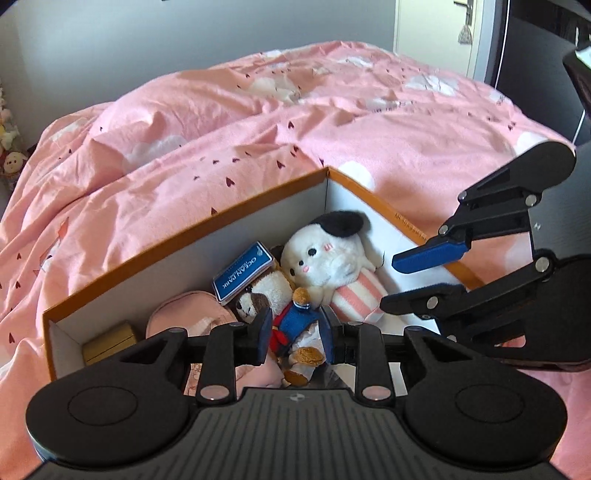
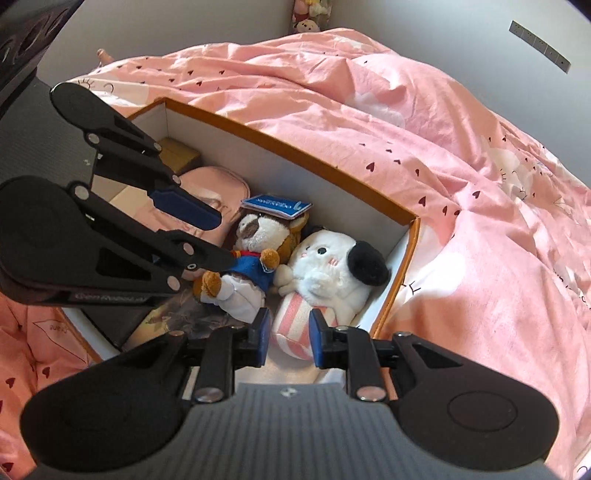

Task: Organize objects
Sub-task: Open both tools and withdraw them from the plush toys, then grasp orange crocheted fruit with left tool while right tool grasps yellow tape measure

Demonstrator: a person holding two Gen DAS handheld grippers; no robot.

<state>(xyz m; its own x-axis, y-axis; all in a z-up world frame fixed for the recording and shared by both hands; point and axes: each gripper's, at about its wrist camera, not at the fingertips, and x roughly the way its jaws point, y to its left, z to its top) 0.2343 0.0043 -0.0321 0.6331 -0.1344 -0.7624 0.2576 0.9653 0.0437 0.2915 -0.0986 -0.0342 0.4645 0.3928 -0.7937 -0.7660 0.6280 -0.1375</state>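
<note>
An orange-rimmed cardboard box (image 1: 184, 236) with white inner walls sits on a bed covered by a pink quilt (image 1: 258, 122) printed with small dark hearts and white clouds. Inside the box, at its right end, lies a white plush dog (image 2: 332, 266) with a black ear and a pink-striped body, close against the corner. Touching it on the left is a brown plush bear (image 2: 251, 258) in a blue jacket and white trousers. A blue card (image 1: 243, 273) with white lettering lies tilted on top of the bear's head. Further left lies a pink pouch (image 2: 218, 188), and beyond it a small gold box (image 1: 109, 341) stands in the far left corner. The left claw (image 1: 295, 336) hangs over the bear with its blue pads apart; the bear's body shows between them, and whether either pad touches it cannot be told. The right claw (image 2: 288, 338) hangs over the striped lower body of the dog, its pads apart and pressing on nothing. In each wrist view the other claw reaches in over the box from the side, fingers apart, hiding part of the contents. Plush toys (image 2: 310, 14) are heaped by the wall beyond the bed.
</note>
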